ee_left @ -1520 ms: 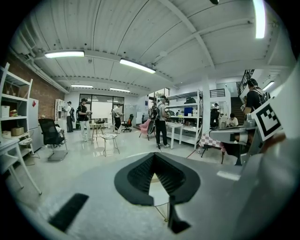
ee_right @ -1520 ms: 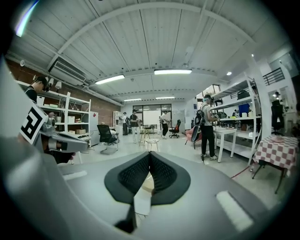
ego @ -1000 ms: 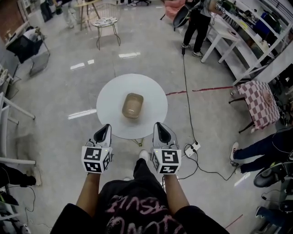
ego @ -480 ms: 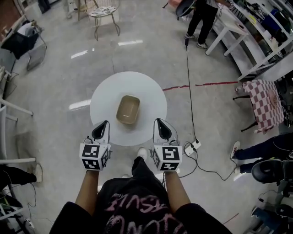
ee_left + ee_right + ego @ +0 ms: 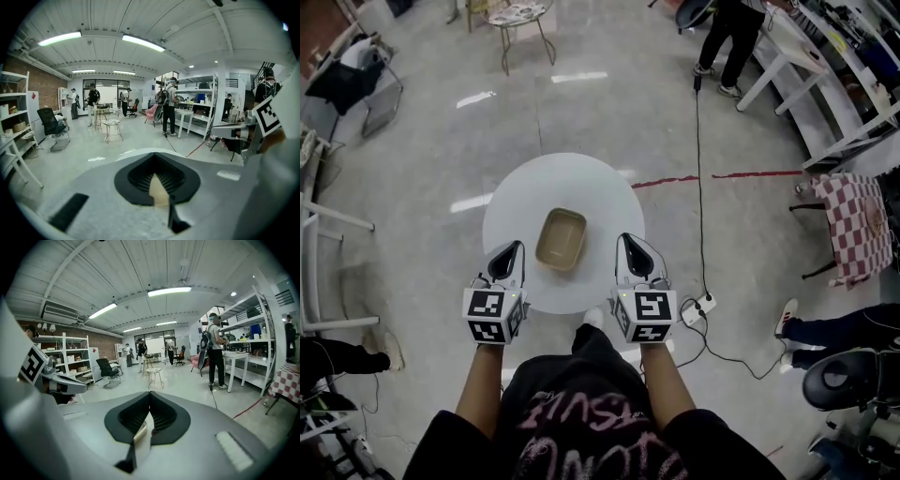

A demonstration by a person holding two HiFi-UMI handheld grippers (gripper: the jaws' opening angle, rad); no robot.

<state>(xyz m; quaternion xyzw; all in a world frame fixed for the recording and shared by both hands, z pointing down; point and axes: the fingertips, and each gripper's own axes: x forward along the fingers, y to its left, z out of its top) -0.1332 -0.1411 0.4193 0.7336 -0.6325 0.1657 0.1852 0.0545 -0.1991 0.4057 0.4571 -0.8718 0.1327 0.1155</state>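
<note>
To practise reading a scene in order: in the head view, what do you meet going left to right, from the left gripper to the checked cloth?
left gripper → tan tray → right gripper → power strip on the floor → checked cloth

An open-plan lab workshop: white metal shelving racks (image 5: pixel 244 340) at right, black wheeled office chair (image 5: pixel 108 368) left of centre, polished grey concrete floor (image 5: pixel 609 122)

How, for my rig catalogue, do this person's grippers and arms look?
Left gripper and right gripper are alike: pale grey shells, black ribbed pads, each backed by a white cube printed with black square markers. No cables show. The sleeves are short and black, on a black shirt with pinkish print.
</note>
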